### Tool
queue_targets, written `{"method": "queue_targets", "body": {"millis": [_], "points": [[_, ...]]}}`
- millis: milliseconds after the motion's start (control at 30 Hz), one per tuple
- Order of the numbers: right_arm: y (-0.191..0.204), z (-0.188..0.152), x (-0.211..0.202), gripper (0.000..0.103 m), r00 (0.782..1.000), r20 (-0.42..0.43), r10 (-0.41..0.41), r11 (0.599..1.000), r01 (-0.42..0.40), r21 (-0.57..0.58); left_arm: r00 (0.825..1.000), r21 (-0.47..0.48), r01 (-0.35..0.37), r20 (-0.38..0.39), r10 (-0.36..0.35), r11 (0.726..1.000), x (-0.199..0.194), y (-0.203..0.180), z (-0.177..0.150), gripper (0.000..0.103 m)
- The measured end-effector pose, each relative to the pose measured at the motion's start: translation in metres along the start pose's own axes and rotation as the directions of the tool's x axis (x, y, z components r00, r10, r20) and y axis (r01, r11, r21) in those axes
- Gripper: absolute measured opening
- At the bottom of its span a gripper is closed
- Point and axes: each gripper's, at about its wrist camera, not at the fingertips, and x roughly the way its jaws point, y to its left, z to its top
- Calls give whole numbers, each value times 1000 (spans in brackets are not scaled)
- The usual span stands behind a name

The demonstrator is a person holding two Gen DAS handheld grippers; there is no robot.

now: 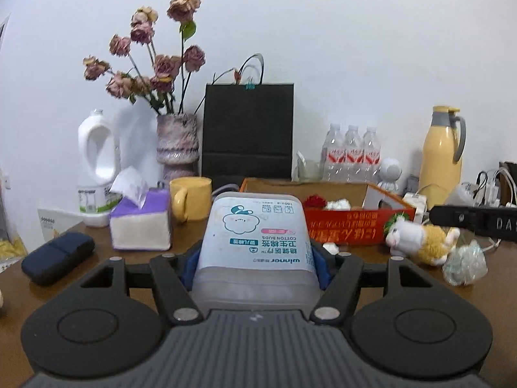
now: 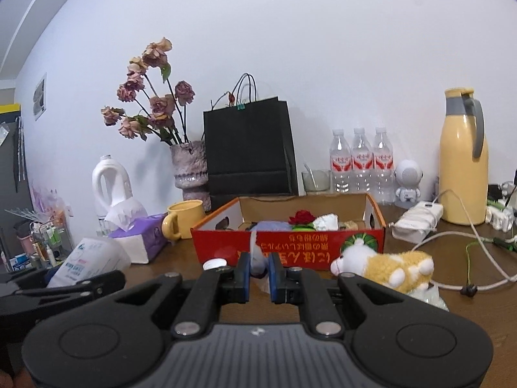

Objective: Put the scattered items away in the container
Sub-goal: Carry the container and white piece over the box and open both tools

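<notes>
Behind the tabletop's [image 1: 19, 291] middle waits the red box [image 1: 355, 226]; left gripper [image 1: 255, 258] grips the cotton bud box [image 1: 255, 242], right gripper [image 2: 258, 268] pinches a pale cloth-like item [image 2: 257, 258]; both probably need carrying over its rim.

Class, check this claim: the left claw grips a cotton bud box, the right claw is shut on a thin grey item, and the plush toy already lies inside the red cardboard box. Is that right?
One error: the plush toy is not inside the red cardboard box; it lies on the table in front of it, as the right wrist view shows. The left claw does grip the cotton bud box, and the right claw is shut on a thin grey item.
</notes>
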Motion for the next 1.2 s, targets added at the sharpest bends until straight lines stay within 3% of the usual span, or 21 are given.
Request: {"method": "queue_targets", "body": {"millis": [167, 367, 600, 800, 967, 1067, 1200], "points": [[-1, 6, 4, 10, 1000, -3, -5, 1000, 5, -9, 1000, -8, 18, 15, -18, 1000, 15, -3, 14, 67], [-11, 14, 23, 10, 999, -27, -24, 1000, 24, 8, 999, -53, 45, -25, -47, 998, 51, 2, 28, 67], [-44, 57, 73, 10, 999, -35, -32, 999, 32, 26, 991, -109, 83, -99, -94, 991, 140, 1, 75, 67], [-90, 116, 139, 10, 995, -93, -20, 996, 28, 86, 967, -120, 91, -225, -116, 989, 231, 0, 116, 67], [-138, 141, 218, 10, 955, -287, 71, 967, 5, 256, 919, -85, 85, -378, -111, 993, 303, -6, 121, 67], [-148, 134, 263, 10, 919, -387, 78, 959, 36, 280, 878, -76, 71, -468, -98, 995, 338, -11, 113, 67], [-143, 110, 316, 10, 852, -517, 76, 966, 65, 249, 822, -60, 54, -565, -78, 997, 372, -16, 97, 67]]}}
